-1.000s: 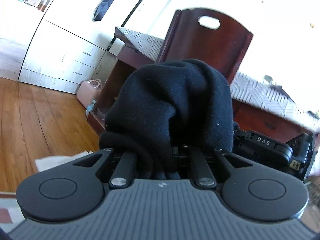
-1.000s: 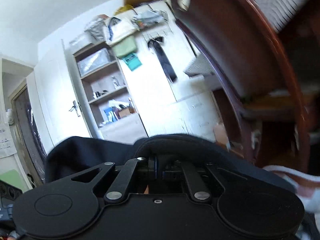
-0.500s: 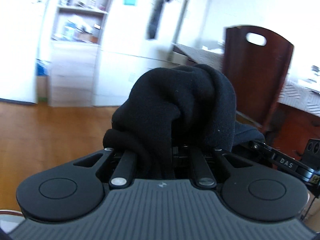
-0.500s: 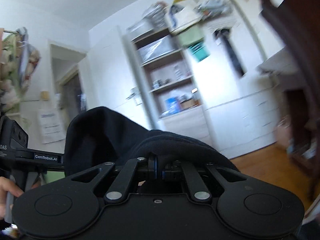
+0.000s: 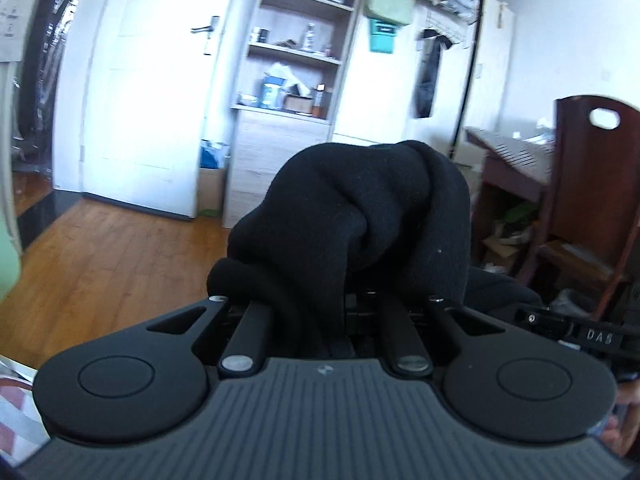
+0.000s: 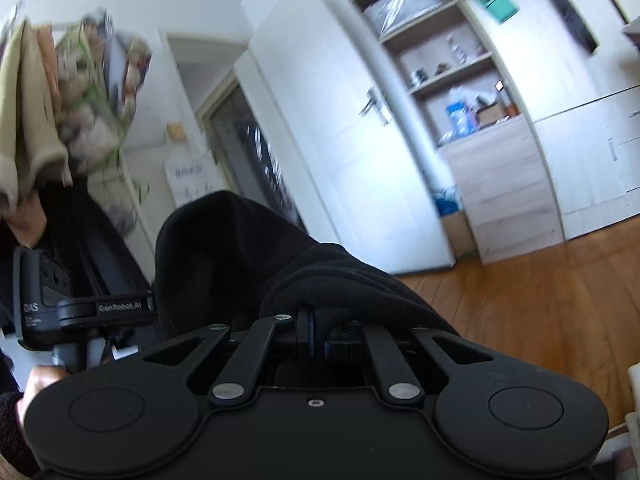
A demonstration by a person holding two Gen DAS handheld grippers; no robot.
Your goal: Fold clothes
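A black fleece garment (image 5: 360,216) is bunched over my left gripper (image 5: 352,300), which is shut on it; the cloth hides the fingertips. The same black garment (image 6: 280,272) drapes over my right gripper (image 6: 320,332), also shut on it. Both grippers hold it up in the air, well above the floor. In the right wrist view the left gripper's body (image 6: 48,312) shows at the left with a hand (image 6: 40,384) on it. In the left wrist view the right gripper's body (image 5: 592,332) shows at the right edge.
Ahead are a white door (image 5: 148,92), open shelves (image 5: 296,52) and white cupboards (image 6: 592,152) on a wooden floor (image 5: 112,264). A dark wooden chair (image 5: 592,200) and a table (image 5: 516,156) stand at the right. Clothes hang on a rack (image 6: 52,112) at the left.
Both grippers have swung to the left together with the black garment held in them. The chair and table slid to the right of the views; the door and shelves came into view.
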